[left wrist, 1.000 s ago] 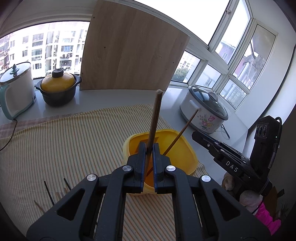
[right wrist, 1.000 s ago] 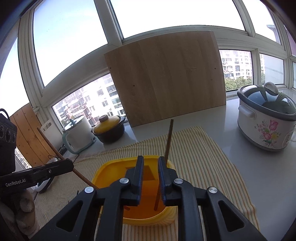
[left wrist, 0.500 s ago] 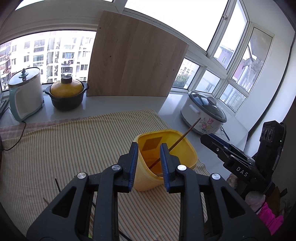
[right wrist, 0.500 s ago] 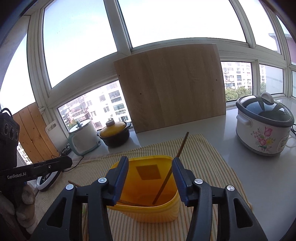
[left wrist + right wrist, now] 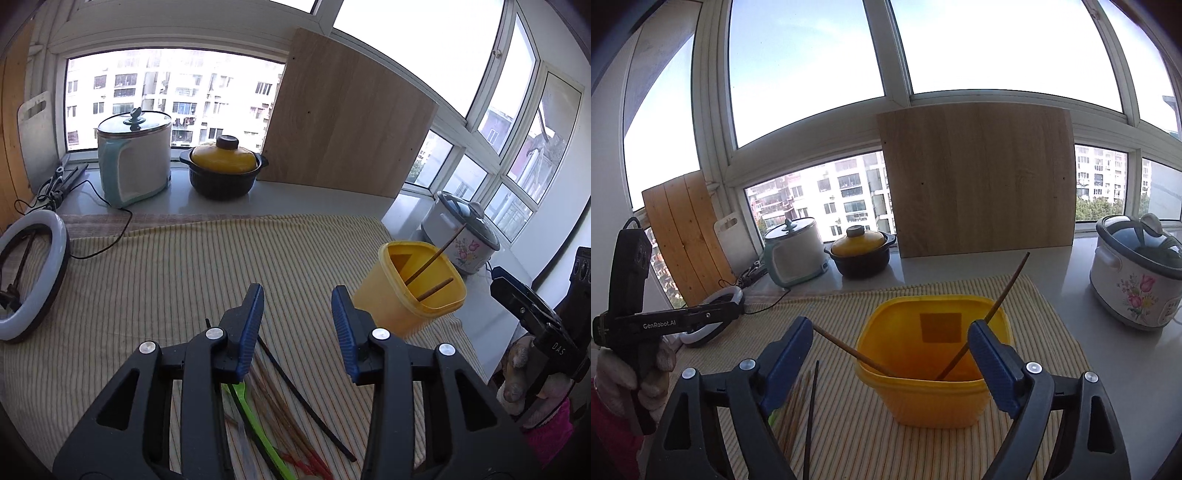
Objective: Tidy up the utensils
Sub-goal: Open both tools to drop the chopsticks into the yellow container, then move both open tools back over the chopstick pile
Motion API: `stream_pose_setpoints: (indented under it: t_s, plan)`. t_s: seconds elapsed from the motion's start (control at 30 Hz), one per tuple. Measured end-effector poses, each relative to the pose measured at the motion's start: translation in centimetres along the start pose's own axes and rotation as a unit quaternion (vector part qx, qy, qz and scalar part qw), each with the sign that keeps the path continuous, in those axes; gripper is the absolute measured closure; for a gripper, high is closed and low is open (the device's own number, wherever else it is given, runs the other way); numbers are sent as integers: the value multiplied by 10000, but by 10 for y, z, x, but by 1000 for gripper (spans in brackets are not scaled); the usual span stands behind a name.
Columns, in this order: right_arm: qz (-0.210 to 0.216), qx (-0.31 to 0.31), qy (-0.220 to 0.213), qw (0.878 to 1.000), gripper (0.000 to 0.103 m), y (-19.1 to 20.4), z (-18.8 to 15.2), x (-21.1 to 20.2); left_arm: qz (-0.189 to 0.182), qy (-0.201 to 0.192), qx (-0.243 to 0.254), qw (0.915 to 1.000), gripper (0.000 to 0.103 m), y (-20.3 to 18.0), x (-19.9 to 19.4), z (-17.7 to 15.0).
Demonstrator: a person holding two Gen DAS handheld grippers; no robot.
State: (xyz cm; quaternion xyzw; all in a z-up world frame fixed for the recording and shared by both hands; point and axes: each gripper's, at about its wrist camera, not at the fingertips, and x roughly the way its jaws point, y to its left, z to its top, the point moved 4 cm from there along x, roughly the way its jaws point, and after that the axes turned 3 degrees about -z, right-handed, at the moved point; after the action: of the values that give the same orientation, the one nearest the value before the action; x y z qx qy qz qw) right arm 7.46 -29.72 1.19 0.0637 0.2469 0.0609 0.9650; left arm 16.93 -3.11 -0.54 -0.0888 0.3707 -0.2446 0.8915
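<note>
Fingers on your left gripper (image 5: 297, 328) are parted and widening, nothing between them; they hang over the loose utensils (image 5: 280, 398) on the striped cloth (image 5: 166, 266). Fingers on your right gripper (image 5: 890, 354) are spread wide and widening too, gripping nothing, with the yellow bin (image 5: 936, 363) in front of them.

Readable text: "GenRobot.AI" on the left gripper's side in the right wrist view, "DAS" on the right gripper's side in the left wrist view.

Yellow bin: rounded-square plastic tub, open top, a darker square patch on the inside wall. It stands on the cloth near its right edge, close to the flowered cooker (image 5: 1137, 277). Two brown chopsticks (image 5: 993, 312) lean inside it, tips past the rim.

Loose pile on the cloth: a green plastic piece (image 5: 255, 417), black sticks, thin brown sticks, some red-tipped. Bench (image 5: 1108, 350) is pale.
</note>
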Motion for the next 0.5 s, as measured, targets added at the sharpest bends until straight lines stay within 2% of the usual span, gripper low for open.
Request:
stream_pose_setpoints:
  t_s: [0.23,0.43,0.5]
  plan:
    - [415,-279,308,9983,15,33,-17,9,359,305,-376,9982,65,51,0,-36]
    - [740,-639,614,9933,16,64,-35,20,395,588,-706,9950,65,79,6,-64]
    - [830,-716,803,9907,21,73,-44,28,360,689,-751,9941,65,82,12,-71]
